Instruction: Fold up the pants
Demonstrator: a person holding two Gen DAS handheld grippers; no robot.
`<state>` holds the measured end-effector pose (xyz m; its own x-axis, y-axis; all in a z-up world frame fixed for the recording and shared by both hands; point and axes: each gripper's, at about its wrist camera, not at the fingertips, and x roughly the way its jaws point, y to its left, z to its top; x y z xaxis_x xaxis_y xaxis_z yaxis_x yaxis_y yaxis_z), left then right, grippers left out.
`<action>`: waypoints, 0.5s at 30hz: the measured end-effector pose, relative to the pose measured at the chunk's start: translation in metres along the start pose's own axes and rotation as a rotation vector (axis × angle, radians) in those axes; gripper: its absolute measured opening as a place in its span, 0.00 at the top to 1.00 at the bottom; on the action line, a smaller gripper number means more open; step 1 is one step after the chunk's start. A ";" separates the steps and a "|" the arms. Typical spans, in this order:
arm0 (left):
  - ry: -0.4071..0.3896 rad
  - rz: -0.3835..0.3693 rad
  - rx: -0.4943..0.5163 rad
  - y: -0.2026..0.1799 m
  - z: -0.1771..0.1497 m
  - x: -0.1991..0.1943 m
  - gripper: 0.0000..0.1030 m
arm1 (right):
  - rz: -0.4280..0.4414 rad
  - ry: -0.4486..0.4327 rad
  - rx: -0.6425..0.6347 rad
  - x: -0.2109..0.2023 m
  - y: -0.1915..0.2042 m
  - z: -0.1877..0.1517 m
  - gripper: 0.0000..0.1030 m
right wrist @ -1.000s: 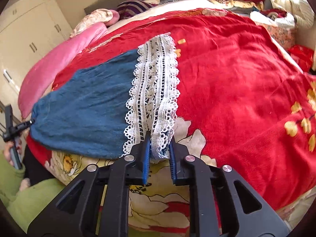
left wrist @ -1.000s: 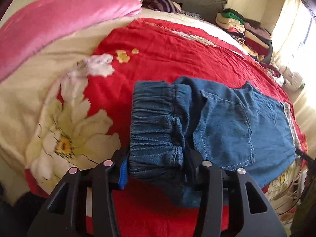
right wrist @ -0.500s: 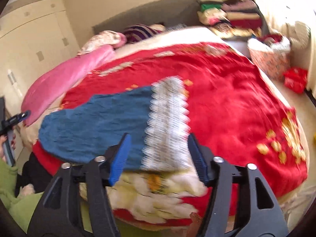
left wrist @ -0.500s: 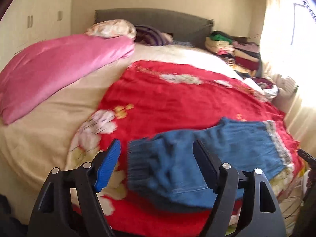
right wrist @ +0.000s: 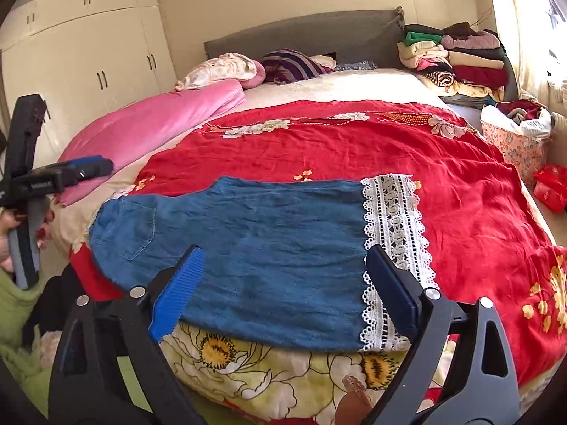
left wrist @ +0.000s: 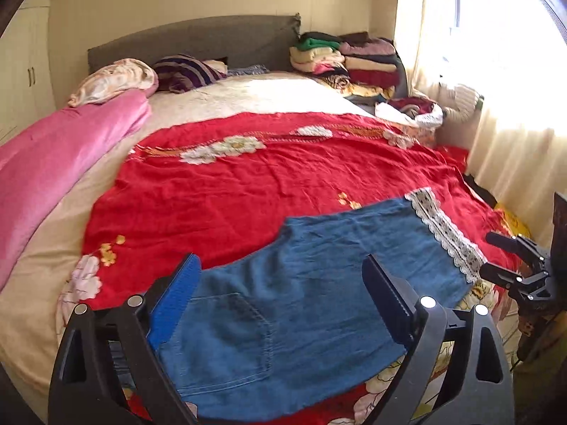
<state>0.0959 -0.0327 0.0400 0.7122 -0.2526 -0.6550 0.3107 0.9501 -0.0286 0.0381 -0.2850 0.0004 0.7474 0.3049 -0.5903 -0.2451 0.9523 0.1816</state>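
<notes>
The blue denim pants [left wrist: 301,304] lie flat on the red floral blanket [left wrist: 265,184] near the bed's front edge, folded lengthwise, with a back pocket [left wrist: 230,336] at the waist end and a white lace hem [left wrist: 446,233] at the other. My left gripper [left wrist: 280,294] is open and empty, raised above the waist end. My right gripper [right wrist: 285,279] is open and empty, raised above the lace hem [right wrist: 393,233] of the pants [right wrist: 255,237]. Each gripper shows in the other's view: the right one [left wrist: 514,262], the left one [right wrist: 53,177].
A pink duvet [left wrist: 53,163] lies along the bed's left side. Pillows [left wrist: 141,74] sit by the grey headboard [left wrist: 198,39]. A stack of folded clothes [left wrist: 347,60] is at the back right. A floral basket [right wrist: 517,141] stands beside the bed. Wardrobes [right wrist: 88,53] line the left wall.
Both grippers have opened, let go of the pants and pulled back and up. The pants now lie flat on the blanket.
</notes>
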 end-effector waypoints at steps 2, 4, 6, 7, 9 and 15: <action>0.035 -0.018 -0.006 -0.005 -0.009 0.017 0.11 | 0.006 0.008 0.001 0.005 0.002 -0.002 0.14; 0.074 -0.021 -0.004 -0.009 -0.020 0.033 0.11 | 0.010 0.020 0.004 0.011 0.002 -0.004 0.14; 0.113 -0.010 0.007 -0.011 -0.035 0.051 0.11 | 0.002 0.047 0.003 0.021 0.002 -0.007 0.14; 0.133 -0.004 0.012 -0.011 -0.040 0.058 0.11 | 0.003 0.059 0.003 0.025 0.003 -0.009 0.14; 0.175 0.008 0.018 -0.008 -0.053 0.073 0.11 | 0.011 0.082 0.010 0.034 0.004 -0.014 0.14; 0.250 0.049 0.026 0.007 -0.080 0.103 0.11 | 0.002 0.200 0.005 0.067 0.007 -0.034 0.14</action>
<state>0.1205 -0.0378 -0.0880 0.5499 -0.1505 -0.8215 0.2981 0.9542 0.0247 0.0653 -0.2577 -0.0651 0.6094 0.2997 -0.7340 -0.2434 0.9518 0.1866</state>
